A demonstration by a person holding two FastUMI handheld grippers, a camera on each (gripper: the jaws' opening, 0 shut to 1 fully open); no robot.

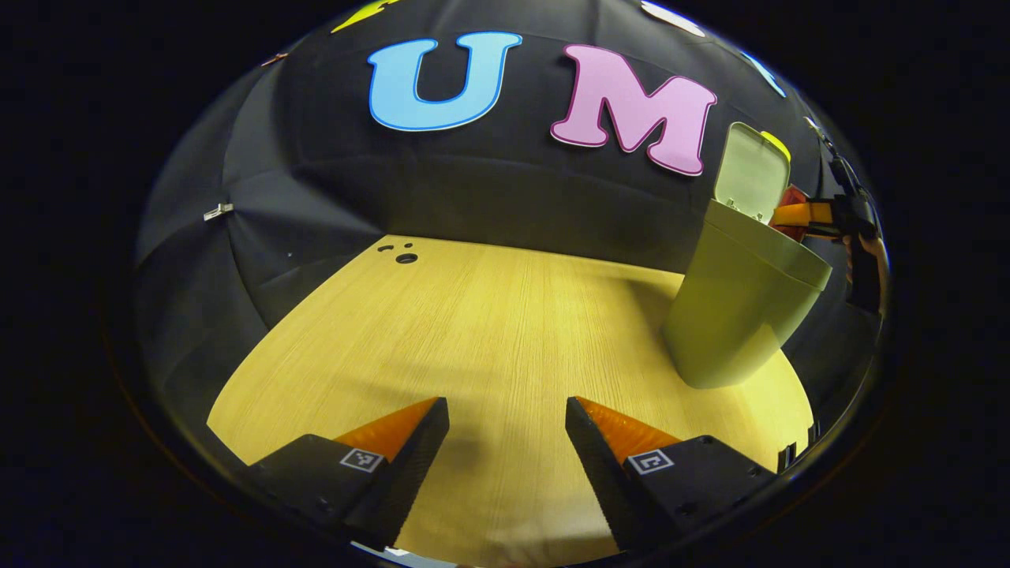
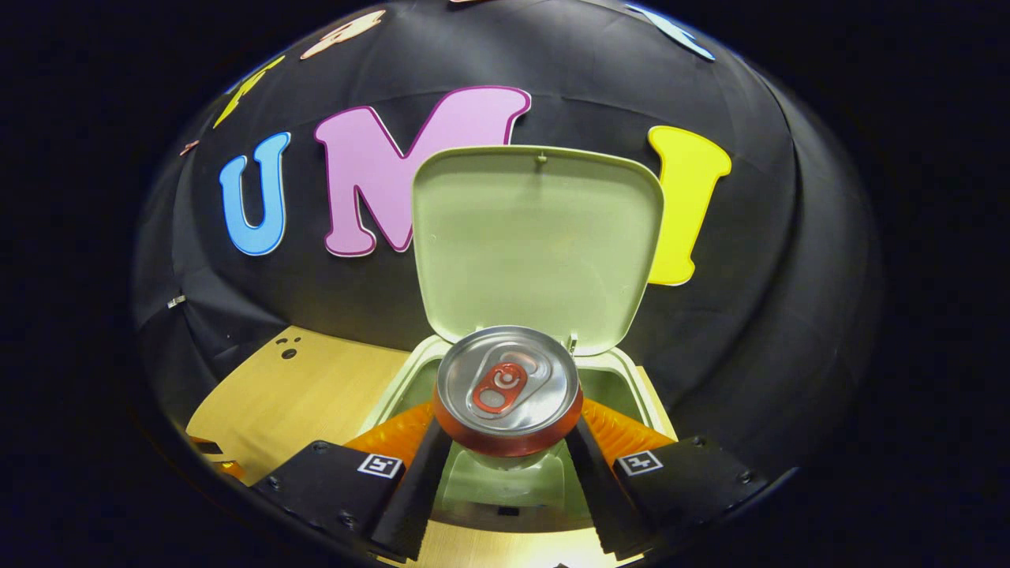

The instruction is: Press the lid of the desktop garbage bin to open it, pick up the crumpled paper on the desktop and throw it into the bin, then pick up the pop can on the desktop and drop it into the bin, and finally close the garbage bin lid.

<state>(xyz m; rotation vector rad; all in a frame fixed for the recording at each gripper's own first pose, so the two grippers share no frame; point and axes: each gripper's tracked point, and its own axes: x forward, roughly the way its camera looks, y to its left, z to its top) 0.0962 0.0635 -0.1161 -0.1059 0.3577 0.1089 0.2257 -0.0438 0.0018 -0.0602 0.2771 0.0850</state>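
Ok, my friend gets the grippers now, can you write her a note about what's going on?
Right gripper: shut on the red aluminium pop can, held top-up over the open mouth of the pale green plastic desktop bin.
Left gripper: open, holding nothing, low over the light wooden table, apart from the bin.
Bin's hinged lid: standing up, open.
Done: lid opened, can picked up. The crumpled paper isn't on the visible tabletop; whether it lies in the bin can't be seen.
Left: release the can into the bin, then close the lid.
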